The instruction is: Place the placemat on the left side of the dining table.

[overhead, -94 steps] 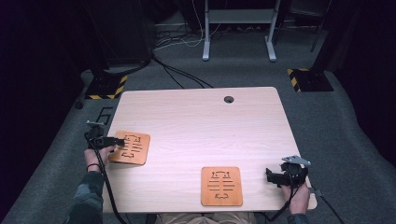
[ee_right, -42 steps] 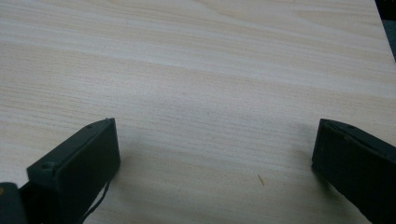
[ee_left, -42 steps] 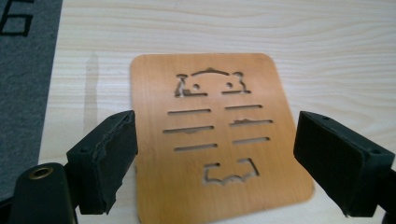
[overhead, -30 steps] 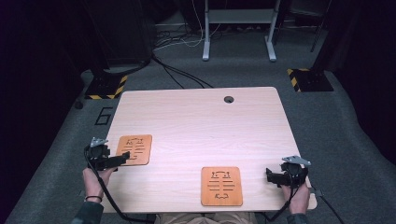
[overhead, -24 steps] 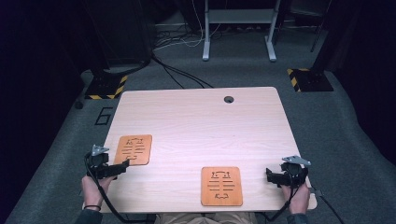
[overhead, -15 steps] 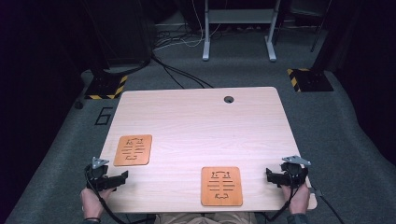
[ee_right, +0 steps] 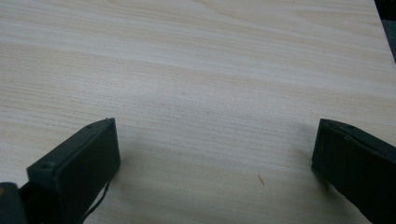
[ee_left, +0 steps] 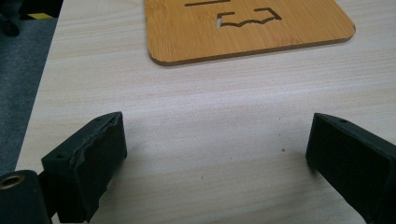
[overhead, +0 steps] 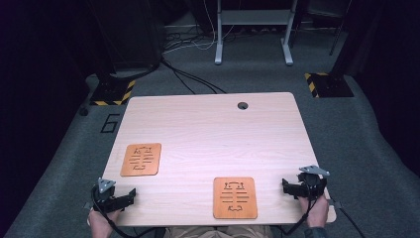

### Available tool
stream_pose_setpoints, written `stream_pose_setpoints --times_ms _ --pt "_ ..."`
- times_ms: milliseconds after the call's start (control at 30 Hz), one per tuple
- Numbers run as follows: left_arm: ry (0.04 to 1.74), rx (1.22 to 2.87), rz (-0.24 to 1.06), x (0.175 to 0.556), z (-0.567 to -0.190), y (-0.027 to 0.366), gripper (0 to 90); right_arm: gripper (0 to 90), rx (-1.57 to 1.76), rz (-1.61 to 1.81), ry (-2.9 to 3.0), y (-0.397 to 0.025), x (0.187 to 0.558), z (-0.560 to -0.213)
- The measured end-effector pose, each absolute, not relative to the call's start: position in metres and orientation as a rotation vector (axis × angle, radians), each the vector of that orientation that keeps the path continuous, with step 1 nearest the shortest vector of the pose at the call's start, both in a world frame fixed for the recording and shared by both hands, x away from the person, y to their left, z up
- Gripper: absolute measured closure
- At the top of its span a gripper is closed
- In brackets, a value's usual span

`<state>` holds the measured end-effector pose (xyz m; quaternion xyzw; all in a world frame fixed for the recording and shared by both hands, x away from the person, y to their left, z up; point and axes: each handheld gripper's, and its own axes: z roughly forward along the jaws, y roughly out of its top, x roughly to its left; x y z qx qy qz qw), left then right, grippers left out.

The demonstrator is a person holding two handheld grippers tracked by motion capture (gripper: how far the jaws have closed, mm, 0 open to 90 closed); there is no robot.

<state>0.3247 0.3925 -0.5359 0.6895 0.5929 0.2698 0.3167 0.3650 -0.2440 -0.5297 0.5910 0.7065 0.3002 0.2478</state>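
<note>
The left gripper [overhead: 130, 194] has been drawn back from the left board [overhead: 141, 159] to the tabletop's [overhead: 213, 134] near-left corner, its blocky black jaws spread wide. The right gripper [overhead: 285, 187] is held at the near-right corner, jaws likewise apart. A second flat, round-cornered, slotted wooden board [overhead: 235, 197] lies at the near edge.
</note>
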Motion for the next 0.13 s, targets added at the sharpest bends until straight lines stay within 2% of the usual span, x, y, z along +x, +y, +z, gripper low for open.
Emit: stream_pose_setpoints --times_ms 133 --pt "1.565 1.798 0.71 0.3239 -0.5368 0.3918 4.9 0.0 1.611 0.818 1.926 -0.244 0.365 -0.5296"
